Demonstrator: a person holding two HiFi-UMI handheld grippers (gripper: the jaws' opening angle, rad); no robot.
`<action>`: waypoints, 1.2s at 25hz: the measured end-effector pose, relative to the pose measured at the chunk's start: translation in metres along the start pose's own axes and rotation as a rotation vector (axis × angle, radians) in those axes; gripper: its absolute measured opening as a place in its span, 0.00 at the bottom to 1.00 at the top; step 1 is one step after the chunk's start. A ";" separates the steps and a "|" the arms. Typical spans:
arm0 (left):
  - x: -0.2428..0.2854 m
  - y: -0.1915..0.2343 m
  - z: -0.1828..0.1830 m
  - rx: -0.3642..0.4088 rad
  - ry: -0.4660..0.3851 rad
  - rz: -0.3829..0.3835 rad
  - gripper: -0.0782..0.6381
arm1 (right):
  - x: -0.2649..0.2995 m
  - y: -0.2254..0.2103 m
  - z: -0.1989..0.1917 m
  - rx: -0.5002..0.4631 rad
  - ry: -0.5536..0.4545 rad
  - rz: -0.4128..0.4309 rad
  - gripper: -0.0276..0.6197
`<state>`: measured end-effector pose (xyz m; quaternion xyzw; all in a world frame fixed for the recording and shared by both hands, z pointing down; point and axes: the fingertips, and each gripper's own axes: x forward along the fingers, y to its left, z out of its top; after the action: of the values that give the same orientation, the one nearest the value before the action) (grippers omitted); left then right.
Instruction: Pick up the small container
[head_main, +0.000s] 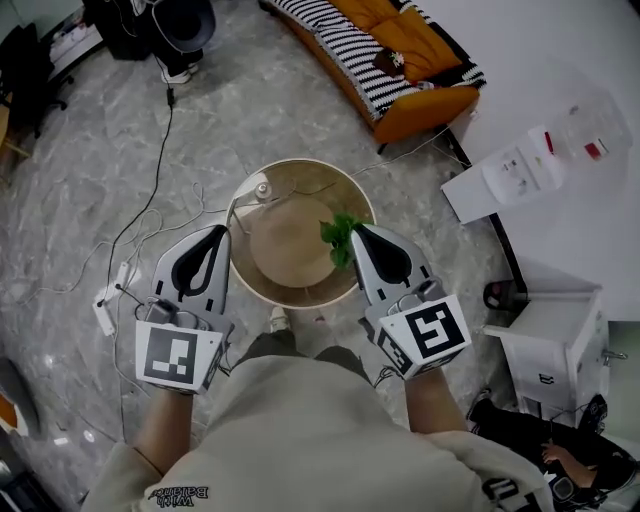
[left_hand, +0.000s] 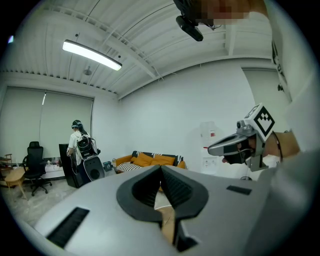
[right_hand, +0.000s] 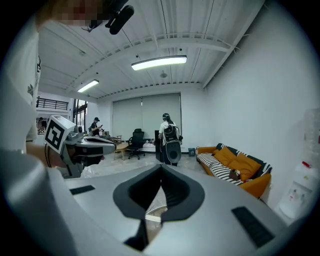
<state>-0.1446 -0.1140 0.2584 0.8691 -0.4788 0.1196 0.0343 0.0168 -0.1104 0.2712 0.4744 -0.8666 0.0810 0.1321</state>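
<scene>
The small container (head_main: 263, 190), pale and round, stands on the far left part of a round wooden table (head_main: 290, 285) seen from above in the head view. A green leafy plant (head_main: 340, 238) sits at the table's right side. My left gripper (head_main: 220, 231) hovers over the table's left rim, jaws shut and empty. My right gripper (head_main: 357, 230) is over the right rim beside the plant, also shut with nothing held. In the left gripper view the left gripper (left_hand: 161, 167) hides the container. The right gripper (right_hand: 161, 166) blocks it in the right gripper view too.
An orange sofa (head_main: 395, 60) with a striped cover stands beyond the table. White units (head_main: 545, 160) and a small white cabinet (head_main: 560, 345) are on the right. Cables (head_main: 150, 210) and a power strip (head_main: 105, 305) lie on the floor at left. A person with a backpack (right_hand: 169, 135) stands across the room.
</scene>
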 end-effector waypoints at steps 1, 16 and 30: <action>0.003 0.006 0.000 -0.003 -0.001 -0.001 0.12 | 0.007 -0.002 0.001 0.000 0.003 -0.006 0.04; 0.026 0.043 -0.009 -0.023 -0.013 0.095 0.12 | 0.056 -0.008 0.009 -0.045 0.029 0.082 0.04; 0.078 0.025 -0.034 0.077 0.099 0.097 0.27 | 0.083 -0.039 -0.004 -0.016 0.025 0.165 0.04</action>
<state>-0.1320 -0.1859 0.3090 0.8385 -0.5132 0.1822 0.0183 0.0072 -0.1967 0.3013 0.3994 -0.9016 0.0904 0.1394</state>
